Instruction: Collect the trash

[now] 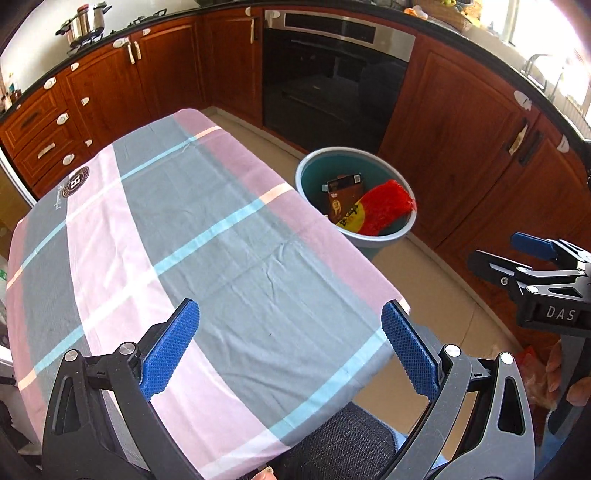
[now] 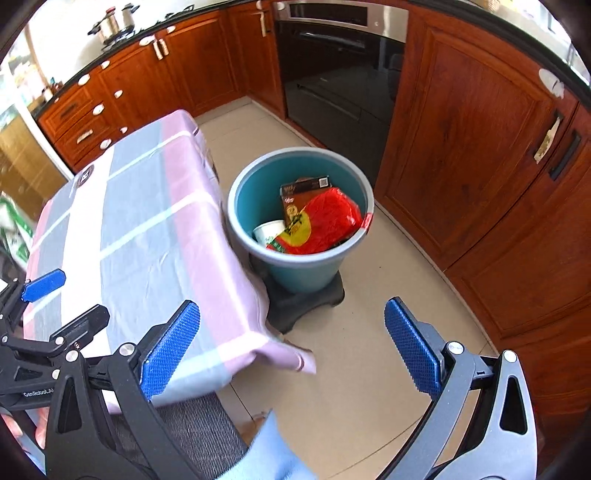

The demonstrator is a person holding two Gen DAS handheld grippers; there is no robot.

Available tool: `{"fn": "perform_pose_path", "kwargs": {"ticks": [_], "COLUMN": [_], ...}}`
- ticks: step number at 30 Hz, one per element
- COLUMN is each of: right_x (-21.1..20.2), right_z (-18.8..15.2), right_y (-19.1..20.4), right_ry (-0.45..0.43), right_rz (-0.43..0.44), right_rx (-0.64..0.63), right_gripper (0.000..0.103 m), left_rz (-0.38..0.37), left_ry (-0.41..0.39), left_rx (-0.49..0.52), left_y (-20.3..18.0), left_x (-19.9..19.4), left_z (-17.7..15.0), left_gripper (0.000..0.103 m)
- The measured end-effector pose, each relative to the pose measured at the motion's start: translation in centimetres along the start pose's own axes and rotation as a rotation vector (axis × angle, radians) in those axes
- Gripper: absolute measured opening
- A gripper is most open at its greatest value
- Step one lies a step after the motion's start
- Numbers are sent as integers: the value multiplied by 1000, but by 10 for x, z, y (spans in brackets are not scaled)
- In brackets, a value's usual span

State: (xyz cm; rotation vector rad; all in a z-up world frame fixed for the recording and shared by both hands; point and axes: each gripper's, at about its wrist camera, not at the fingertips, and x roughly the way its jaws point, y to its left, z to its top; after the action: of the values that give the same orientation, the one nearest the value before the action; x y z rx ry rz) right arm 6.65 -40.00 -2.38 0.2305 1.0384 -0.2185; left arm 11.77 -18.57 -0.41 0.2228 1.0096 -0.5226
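Note:
A teal trash bin stands on the floor beside the table's right edge; it also shows in the left wrist view. Inside it lie a red and yellow bag, a brown box and a white cup. My left gripper is open and empty above the near end of the table, which has a checked cloth. My right gripper is open and empty over the floor, in front of the bin. It also appears at the right edge of the left wrist view.
Wooden kitchen cabinets and a black oven line the far side and the right. A dark chair seat sits under the table's near edge. The bin rests on a black base. Pots stand on the hob.

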Motion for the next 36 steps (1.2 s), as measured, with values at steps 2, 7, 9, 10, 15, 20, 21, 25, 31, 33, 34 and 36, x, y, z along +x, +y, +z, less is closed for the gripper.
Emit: {"fn": "perform_pose_path", "kwargs": {"ticks": [2, 7, 9, 10, 15, 20, 21, 25, 31, 33, 34, 36], "right_x": [-5, -14, -19, -21, -26, -20, -19, -16, -12, -12, -12, -12], "right_z": [-6, -16, -18, -19, -24, -24, -25, -26, -25, -25, -24, -24], "right_y": [3, 7, 8, 8, 10, 7, 6, 5, 6, 7, 8, 8], "right_ry": [-1, -1, -11, -18, -28, -9, -6, 1, 12, 11, 11, 9], "right_rz": [-3, -7, 0, 4, 24, 17, 16, 17, 20, 20, 20, 19], "right_rx": [-13, -40, -47, -49, -50, -40, -39, -34, -40, -44, -46, -49], "right_gripper": [96, 96, 96, 96, 96, 96, 96, 96, 96, 96, 96, 96], "left_rz": [5, 34, 45, 50, 81, 79, 82, 90, 88, 90, 89, 87], "left_ry": [-10, -28, -33, -35, -35, -34, -31, -23, -19, -19, -19, -19], "left_rx": [-12, -41, -48, -47, -18, -21, -20, -16, -15, -16, -17, -18], "left_y": [1, 3, 3, 2, -3, -3, -4, -5, -5, -6, -6, -5], "left_x": [-7, -23, -30, -32, -39, -37, -35, -32, -30, -30, -30, -30], "left_z": [-7, -22, -27, -28, -33, -32, -32, -30, -30, -30, -30, -30], "left_gripper": [99, 99, 99, 99, 99, 99, 99, 99, 99, 99, 99, 99]}}
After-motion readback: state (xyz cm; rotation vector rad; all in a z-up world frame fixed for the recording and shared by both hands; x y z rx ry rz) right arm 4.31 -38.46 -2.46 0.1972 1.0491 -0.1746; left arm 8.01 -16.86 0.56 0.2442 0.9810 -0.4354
